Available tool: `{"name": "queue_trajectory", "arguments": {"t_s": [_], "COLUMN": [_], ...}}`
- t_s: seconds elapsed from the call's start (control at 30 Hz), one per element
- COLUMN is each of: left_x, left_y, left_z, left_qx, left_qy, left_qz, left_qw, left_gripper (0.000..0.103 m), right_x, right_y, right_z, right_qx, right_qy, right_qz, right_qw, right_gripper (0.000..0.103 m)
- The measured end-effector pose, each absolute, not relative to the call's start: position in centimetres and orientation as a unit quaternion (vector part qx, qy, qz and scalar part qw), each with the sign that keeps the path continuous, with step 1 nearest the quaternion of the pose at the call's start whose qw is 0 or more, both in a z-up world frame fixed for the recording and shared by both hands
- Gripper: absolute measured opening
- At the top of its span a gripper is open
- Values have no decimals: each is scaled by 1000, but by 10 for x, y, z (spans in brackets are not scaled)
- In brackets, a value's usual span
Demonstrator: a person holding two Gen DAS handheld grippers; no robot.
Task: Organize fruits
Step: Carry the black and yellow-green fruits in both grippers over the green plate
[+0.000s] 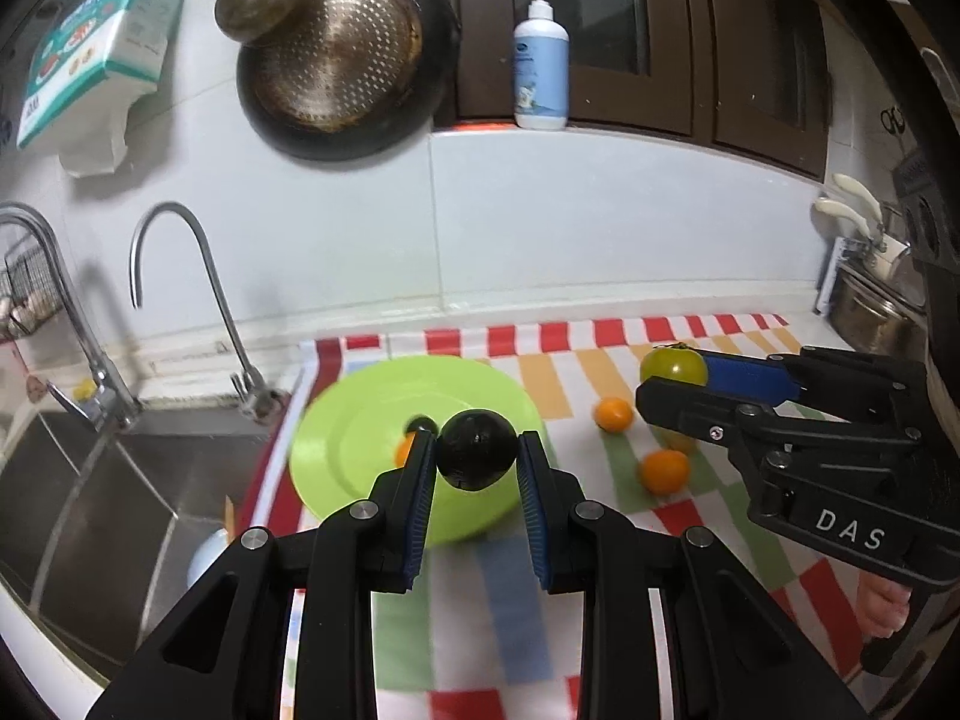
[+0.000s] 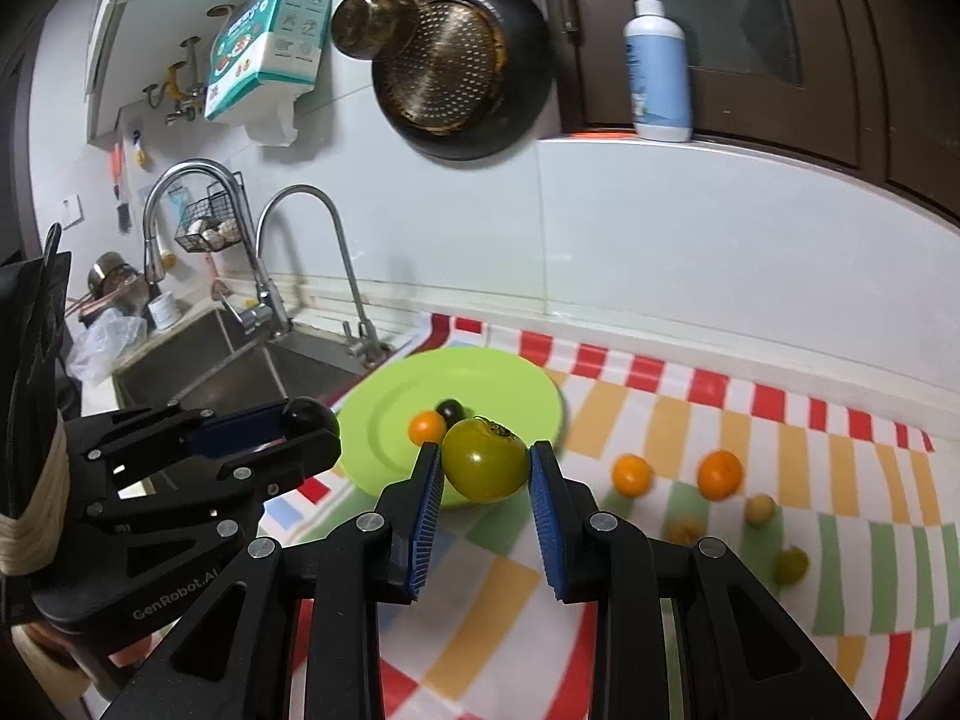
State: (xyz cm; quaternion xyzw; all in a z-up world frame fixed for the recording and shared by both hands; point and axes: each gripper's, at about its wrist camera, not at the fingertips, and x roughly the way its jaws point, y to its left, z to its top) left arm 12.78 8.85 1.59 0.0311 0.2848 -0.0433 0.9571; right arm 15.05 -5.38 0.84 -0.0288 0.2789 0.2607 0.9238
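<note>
My left gripper (image 1: 477, 450) is shut on a black round fruit (image 1: 477, 451) and holds it above the green plate (image 1: 354, 420). My right gripper (image 2: 486, 465) is shut on a green tomato (image 2: 486, 461), above the plate's near edge (image 2: 528, 384). On the plate lie an orange fruit (image 2: 427, 426) and a small dark fruit (image 2: 451, 409). Two orange fruits (image 2: 631, 474) (image 2: 719, 474) and three small yellowish fruits (image 2: 761, 507) lie on the cloth to the right. In the left wrist view the right gripper (image 1: 666, 375) with the tomato (image 1: 672, 365) is at the right.
A checked cloth (image 2: 660, 420) covers the counter. A steel sink (image 1: 120, 492) with two taps (image 1: 180, 276) lies left of the plate. A pan (image 1: 342, 66) hangs on the wall, a pump bottle (image 1: 540, 60) stands on a ledge, and a metal pot (image 1: 870, 312) sits far right.
</note>
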Motion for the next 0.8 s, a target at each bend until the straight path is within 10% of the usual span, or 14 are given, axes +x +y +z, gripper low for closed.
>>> {"name": "queue_trajectory", "arguments": {"t_s": [0.8], "left_x": [274], "left_y": [143], "left_z": [-25], "left_qx": [47], "left_qy": [372], "left_qz": [-20], "left_qw": [927], "left_gripper": [27], "right_x": [323], "right_y": [19], "right_z": [-36], "right_qx": [-28], "right_qy": [425], "right_qz": [284], "right_qw": [859], "right_gripper": [30]}}
